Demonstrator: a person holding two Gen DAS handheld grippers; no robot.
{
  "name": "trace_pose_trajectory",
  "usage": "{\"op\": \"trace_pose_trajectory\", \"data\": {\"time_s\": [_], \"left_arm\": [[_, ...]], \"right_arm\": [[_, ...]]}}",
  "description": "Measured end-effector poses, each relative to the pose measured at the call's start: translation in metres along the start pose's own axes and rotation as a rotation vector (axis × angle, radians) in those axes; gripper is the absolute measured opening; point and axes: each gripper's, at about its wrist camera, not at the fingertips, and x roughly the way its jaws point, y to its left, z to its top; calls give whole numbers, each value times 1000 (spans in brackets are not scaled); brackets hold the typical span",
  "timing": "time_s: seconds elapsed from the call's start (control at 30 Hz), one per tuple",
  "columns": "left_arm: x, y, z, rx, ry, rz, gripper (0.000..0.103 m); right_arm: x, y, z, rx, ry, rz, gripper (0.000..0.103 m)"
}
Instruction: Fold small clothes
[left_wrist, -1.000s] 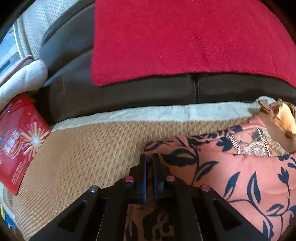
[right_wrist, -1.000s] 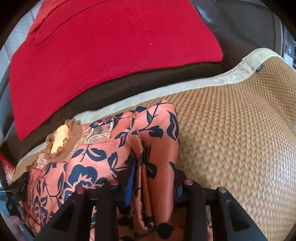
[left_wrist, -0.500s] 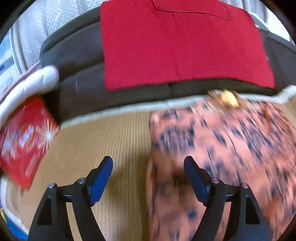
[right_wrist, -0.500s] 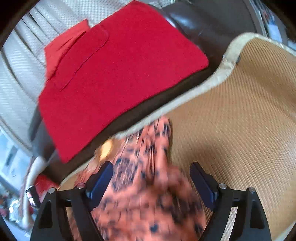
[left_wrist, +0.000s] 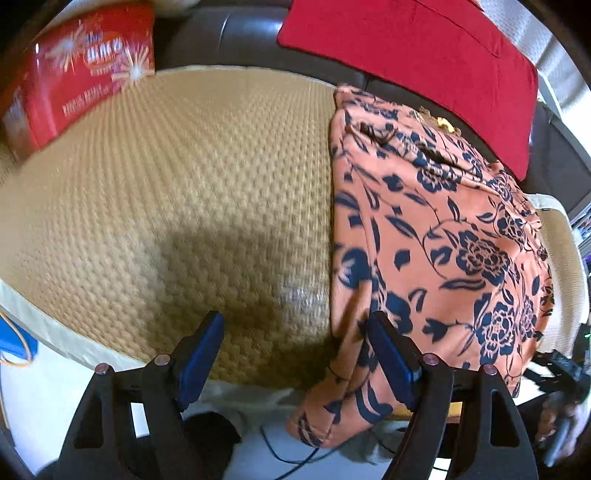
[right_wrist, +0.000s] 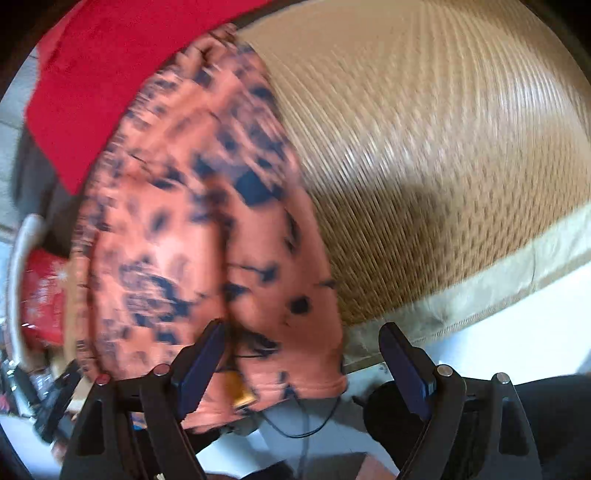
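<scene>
Both grippers hang wide and empty, left gripper (left_wrist: 295, 354) and right gripper (right_wrist: 303, 354), over the near edge where the folded floral garment (left_wrist: 436, 236) droops off the woven mat (left_wrist: 184, 177), likely lining up the next fold.

1. The left claw (left_wrist: 295, 354) is showing black angular arms, blue pads (left_wrist: 201, 349) and round silver screws.
2. The right claw (right_wrist: 303, 358) is showing the same black frame, blue pads (right_wrist: 402, 363) and screws.
</scene>
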Motion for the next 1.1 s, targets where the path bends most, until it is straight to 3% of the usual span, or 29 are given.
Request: {"op": "trace_pose_trajectory", "data": {"time_s": [0.03,0.1,0.13,0.2,0.27,0.3,0.4,0.53,0.63,0.7,0.73,0.8,0.83,0.87,0.9,0.97,1.1], "left_arm": [[4,0,-3,0,11,-38,80],[2,-4,-7,6,11,-38,80],[0,-7,-9,24,-5,-39,75],[2,-13,-6,59,-20,-49,57],[1,-13,-5,61,-20,-61,53],[0,-12,-4,50,-25,-73,53],[-15,1,-7,24,-46,-86,53],[-26,9,-11,18,-59,-91,53],[-26,12,-16,9,-45,-91,53],[-27,14,-19,2,-27,-105,54],[-26,13,-21,-1,-17,-120,59],[-24,12,-26,-10,15,-143,74],[-23,12,-28,-21,31,-154,78],[-22,12,-29,-28,40,-162,78],[-20,13,-30,-41,58,-176,78],[-15,12,-30,-59,84,-183,78],[-3,10,-33,-88,138,-220,78]], "right_arm": [[5,-2,-3,22,1,15,88],[7,-6,-7,60,-17,58,87],[8,-9,-9,78,-21,74,86],[7,-9,-13,53,-21,126,70],[2,-4,-15,3,-12,114,23],[-1,0,-17,-24,-12,82,13],[-19,6,-23,-77,-50,-4,9],[-54,-23,-30,-24,-127,-103,7],[-70,-57,-29,118,-138,-59,7],[-80,-69,-32,149,-200,-109,11],[-83,-75,-33,183,-208,-97,11],[-82,-84,-37,253,-170,24,14],[-76,-89,-38,264,-133,83,35],[-70,-86,-42,261,-101,112,78],[-69,-81,-42,248,-92,142,88],[-62,-64,-47,191,-123,169,89],[-31,-47,-45,115,-69,150,89]]}}
